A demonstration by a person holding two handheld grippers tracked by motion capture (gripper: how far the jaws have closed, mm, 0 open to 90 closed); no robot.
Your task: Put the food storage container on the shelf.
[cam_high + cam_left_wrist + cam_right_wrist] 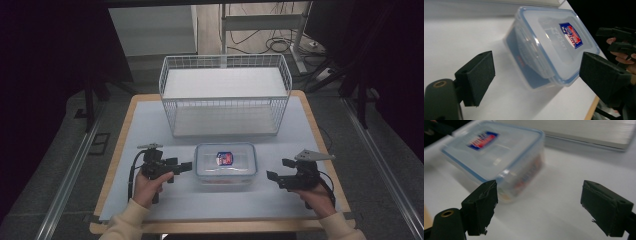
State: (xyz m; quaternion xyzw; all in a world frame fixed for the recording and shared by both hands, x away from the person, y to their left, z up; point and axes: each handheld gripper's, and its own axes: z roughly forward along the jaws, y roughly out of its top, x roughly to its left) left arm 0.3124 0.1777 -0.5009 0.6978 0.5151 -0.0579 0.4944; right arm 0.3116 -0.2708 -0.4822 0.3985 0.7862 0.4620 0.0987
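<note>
The words on the box (225,160) label (224,158) are too small to read, and in the right gripper view the label (482,140) is blurred. What lies inside the box (499,155) cannot be told. The worktop (150,200) near edge is partly hidden by the sleeves (125,225).

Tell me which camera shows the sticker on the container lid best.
The left gripper view: the red and blue sticker on the lid sits close and sharp. The right gripper view shows it blurred; the high view shows it small.
</note>
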